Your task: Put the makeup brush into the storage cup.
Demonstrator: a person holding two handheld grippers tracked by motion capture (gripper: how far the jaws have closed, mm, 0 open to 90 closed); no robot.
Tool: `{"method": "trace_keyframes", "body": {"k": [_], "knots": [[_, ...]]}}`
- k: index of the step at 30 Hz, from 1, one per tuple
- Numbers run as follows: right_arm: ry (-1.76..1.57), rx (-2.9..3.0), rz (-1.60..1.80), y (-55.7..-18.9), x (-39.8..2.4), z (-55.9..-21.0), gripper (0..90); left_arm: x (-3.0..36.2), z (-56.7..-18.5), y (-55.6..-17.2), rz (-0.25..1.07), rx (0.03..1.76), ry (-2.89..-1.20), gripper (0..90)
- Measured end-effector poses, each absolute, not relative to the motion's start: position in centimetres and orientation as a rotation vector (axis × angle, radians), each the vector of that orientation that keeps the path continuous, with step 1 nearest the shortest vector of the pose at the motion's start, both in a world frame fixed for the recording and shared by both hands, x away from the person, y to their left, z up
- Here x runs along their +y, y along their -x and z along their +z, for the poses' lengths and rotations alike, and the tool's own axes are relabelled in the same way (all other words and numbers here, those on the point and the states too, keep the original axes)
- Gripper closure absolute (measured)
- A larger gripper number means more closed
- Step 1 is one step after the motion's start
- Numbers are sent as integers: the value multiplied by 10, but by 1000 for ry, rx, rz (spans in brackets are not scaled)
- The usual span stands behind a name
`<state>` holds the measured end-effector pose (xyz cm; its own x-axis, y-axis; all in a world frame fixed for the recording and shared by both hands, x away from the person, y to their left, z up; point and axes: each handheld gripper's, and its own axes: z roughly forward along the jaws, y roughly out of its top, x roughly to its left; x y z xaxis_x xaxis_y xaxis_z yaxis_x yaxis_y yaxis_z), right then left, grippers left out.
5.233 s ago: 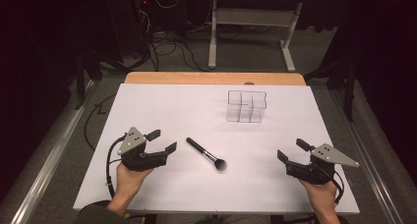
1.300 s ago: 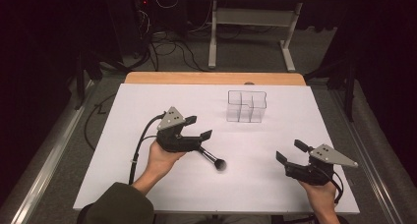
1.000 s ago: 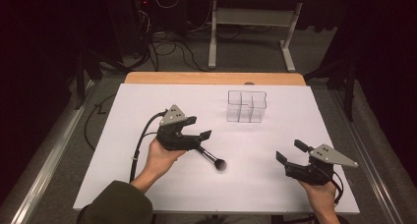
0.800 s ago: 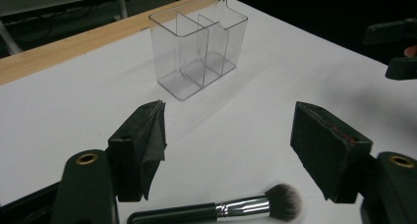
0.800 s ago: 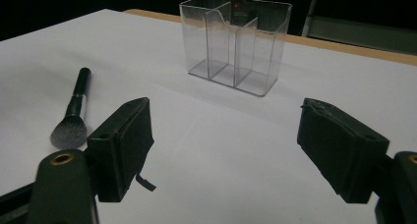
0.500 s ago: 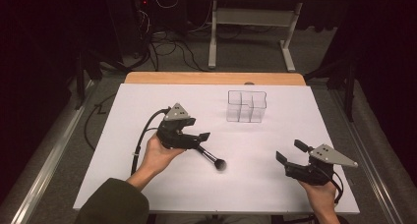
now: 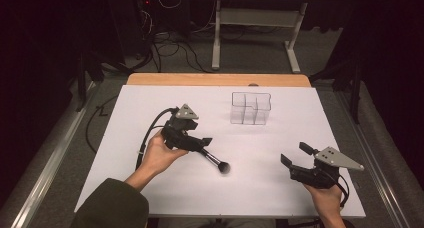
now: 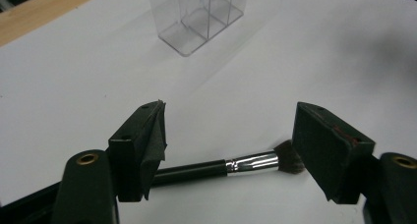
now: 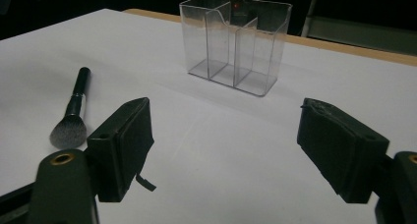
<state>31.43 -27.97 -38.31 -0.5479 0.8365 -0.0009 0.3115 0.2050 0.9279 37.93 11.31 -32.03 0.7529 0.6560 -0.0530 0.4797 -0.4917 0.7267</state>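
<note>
A: Brush (image 8: 231,165) handle end is hidden behind one pad of the left gripper (image 8: 228,135) in its own view; the box (image 7: 250,108) top is cut off there too.

B: Noted; left jaws stand wide, straddling the brush, pads clear of it; nothing grasped.

A: Right gripper (image 7: 296,155)?

B: Jaws wide apart, nothing between them, low over the sheet (image 7: 260,188); brush lies flat mid-sheet, well apart from the box.

Brush handle (image 8: 192,171) end behind finger
</note>
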Motion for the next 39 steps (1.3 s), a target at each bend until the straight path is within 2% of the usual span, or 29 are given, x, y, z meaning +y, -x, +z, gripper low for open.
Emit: {"method": "trace_keyframes", "body": {"k": [9, 21, 39], "knots": [[-1064, 1969, 1330, -314, -279, -383, 229, 106, -318, -386, 249, 820, -2300, 291], [-1059, 1967, 1337, -314, -280, -383, 229, 100, -318, -392, 223, 795, -2371, 290], [-1063, 1967, 1337, -314, -280, -383, 229, 86, -316, -409, 134, 818, -2543, 314]]}}
